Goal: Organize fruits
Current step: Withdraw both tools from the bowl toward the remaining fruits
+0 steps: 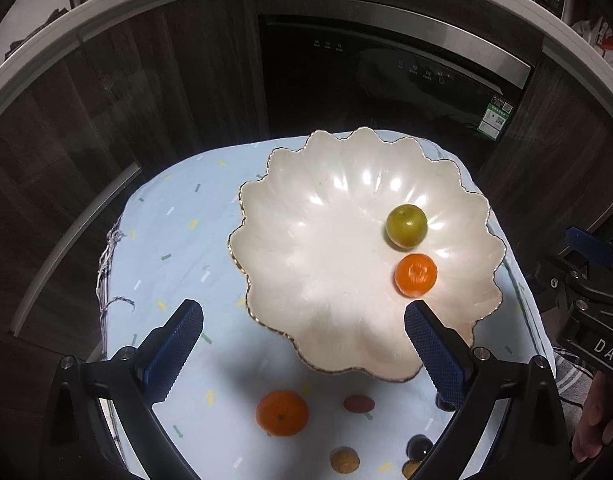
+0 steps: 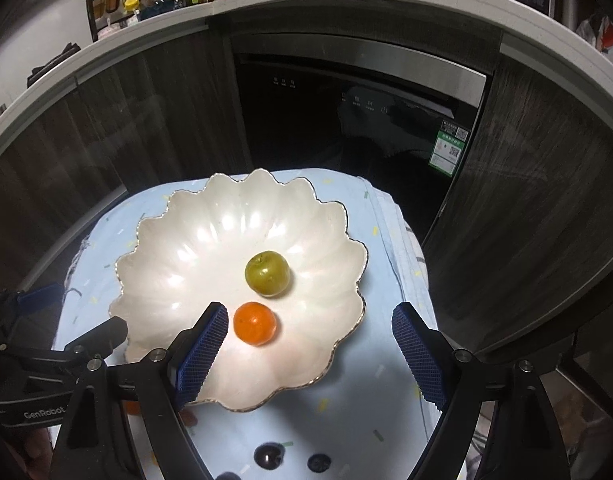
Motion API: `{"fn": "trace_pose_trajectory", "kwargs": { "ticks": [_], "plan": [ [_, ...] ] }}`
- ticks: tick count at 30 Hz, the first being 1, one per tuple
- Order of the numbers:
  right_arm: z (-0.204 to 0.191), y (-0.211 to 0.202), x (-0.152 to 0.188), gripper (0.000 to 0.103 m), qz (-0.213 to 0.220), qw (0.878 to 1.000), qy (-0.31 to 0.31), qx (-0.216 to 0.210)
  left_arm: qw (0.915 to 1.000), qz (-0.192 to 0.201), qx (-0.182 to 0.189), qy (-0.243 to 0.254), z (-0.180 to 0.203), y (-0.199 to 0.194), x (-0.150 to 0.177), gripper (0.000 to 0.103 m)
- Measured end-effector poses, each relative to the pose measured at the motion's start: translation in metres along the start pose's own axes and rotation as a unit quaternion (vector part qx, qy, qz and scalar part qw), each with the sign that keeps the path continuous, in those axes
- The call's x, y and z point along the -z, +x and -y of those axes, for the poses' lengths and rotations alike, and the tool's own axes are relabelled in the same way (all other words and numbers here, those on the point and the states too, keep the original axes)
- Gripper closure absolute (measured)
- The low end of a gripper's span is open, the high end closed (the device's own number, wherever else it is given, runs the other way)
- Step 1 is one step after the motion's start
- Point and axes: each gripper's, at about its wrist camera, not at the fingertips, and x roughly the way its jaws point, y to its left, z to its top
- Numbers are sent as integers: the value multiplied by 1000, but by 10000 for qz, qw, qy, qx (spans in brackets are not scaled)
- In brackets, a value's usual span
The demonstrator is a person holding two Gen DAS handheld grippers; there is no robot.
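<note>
A white scalloped bowl (image 1: 306, 208) (image 2: 178, 264) stands on the light blue cloth and holds a green fruit (image 1: 406, 226) (image 2: 267, 273) and a small orange (image 1: 415, 275) (image 2: 255, 323). My left gripper (image 1: 304, 344) is open and empty above the bowl's near rim. My right gripper (image 2: 308, 350) is open and empty over the bowl's near right side, with the small orange just beyond its left finger. On the cloth in front of the bowl lie an orange (image 1: 281, 413), a reddish fruit (image 1: 358, 403), a brown fruit (image 1: 345, 459) and dark fruits (image 1: 419, 446) (image 2: 269, 455) (image 2: 319, 462).
The cloth-covered table (image 1: 174, 240) is small, with its edges close on the left and far sides. Dark cabinets and a black dishwasher (image 1: 386, 80) stand behind it. The right gripper's body (image 1: 586, 300) shows at the right edge of the left wrist view.
</note>
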Motion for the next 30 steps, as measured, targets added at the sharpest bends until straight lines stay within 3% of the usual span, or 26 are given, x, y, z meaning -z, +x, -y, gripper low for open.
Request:
{"fn": "trace_pose_trajectory", "kwargs": {
  "ticks": [18, 30],
  "plan": [
    [-4, -39, 21, 18, 218, 9998, -9, 29, 9997, 223, 7, 24, -3, -38, 25, 0],
    [-10, -55, 47, 18, 295, 9995, -121, -13, 9997, 231, -30, 62, -1, -48, 59, 0]
  ]
}}
